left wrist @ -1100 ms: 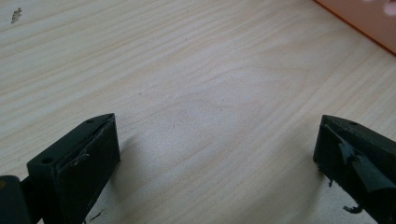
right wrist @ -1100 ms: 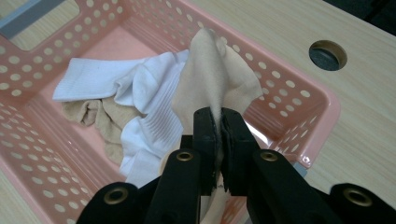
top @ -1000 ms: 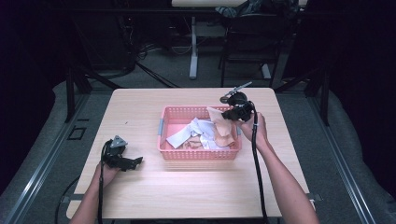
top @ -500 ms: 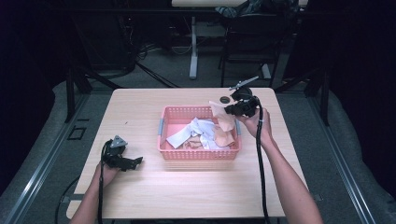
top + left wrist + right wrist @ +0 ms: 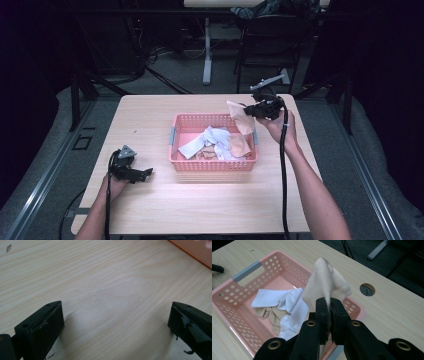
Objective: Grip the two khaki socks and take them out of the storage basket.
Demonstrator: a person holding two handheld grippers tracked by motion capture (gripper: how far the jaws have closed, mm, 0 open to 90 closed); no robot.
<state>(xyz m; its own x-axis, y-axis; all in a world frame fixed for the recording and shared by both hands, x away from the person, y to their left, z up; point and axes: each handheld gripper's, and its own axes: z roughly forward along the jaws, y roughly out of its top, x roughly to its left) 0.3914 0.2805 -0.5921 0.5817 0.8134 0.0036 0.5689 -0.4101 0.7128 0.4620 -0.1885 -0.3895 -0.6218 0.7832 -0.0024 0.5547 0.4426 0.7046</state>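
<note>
Beige sock (image 5: 325, 282) lifted higher from pink basket (image 5: 176, 131), right gripper (image 5: 328, 306) jaws pinching it, left gripper (image 5: 116, 322) jaws spread.

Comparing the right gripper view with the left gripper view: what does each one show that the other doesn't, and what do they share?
Right gripper view: the right gripper shut on a beige sock above the basket, with white socks inside it and a round hole in the tabletop. Left gripper view: the left gripper, jaws wide apart with nothing between them, low over bare wood. Shared: the wooden table and the pink basket, just a corner of it in the left gripper view.
</note>
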